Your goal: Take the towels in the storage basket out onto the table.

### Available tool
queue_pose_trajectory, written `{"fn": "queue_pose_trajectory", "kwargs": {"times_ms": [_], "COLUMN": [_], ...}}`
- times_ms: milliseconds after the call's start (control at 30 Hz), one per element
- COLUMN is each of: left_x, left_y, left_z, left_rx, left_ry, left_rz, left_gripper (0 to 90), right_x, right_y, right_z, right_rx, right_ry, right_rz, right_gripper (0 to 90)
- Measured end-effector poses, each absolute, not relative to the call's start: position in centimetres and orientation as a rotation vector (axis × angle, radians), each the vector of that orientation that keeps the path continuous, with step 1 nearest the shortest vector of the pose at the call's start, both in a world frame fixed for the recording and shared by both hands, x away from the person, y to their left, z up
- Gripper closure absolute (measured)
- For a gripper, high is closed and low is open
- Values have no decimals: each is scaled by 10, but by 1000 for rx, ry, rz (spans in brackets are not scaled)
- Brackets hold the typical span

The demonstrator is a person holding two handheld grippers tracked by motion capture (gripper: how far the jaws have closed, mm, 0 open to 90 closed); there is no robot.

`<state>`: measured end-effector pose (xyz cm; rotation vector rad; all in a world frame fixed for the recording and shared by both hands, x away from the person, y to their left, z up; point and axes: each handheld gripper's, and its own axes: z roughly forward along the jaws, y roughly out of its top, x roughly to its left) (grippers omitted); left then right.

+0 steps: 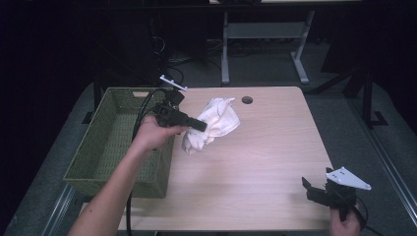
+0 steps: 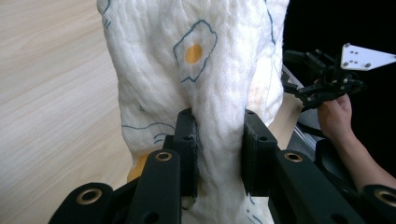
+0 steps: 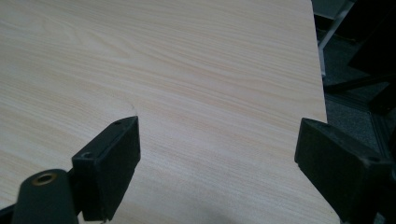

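A lab or office workroom: a plain wooden table (image 1: 255,162) with a cable hole (image 1: 247,100), grey carpet (image 1: 265,66), and metal desk legs (image 1: 225,49) behind in the dark.

the left gripper (image 1: 200,126) is covering the cloth (image 1: 212,125) where its jaws are pinching it, and in the left gripper view the cloth's (image 2: 196,70) upper and lower ends are running off the frame at twelve and six o'clock. the basket (image 1: 115,142) is being partly hidden by the person's left forearm crossing its near right corner. the right hand (image 1: 346,223) is getting cut off by the high view's edge at about five o'clock, and the room beyond the table (image 1: 265,162) is lying too dark to make out.
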<state>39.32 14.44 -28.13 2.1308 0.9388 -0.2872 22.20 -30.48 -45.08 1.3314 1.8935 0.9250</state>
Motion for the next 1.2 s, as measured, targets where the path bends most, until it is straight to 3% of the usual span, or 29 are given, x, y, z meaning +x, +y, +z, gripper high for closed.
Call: {"fn": "queue_pose_trajectory", "kwargs": {"times_ms": [1200], "left_x": [400], "left_y": [73], "left_z": [-337], "left_rx": [2196], "left_ry": [881], "left_rz": [-444], "left_gripper": [702], "right_x": [222], "right_y": [-307], "right_z": [-451], "right_rx": [1332], "right_ry": [1898], "right_rz": [929], "right_gripper": [139]}}
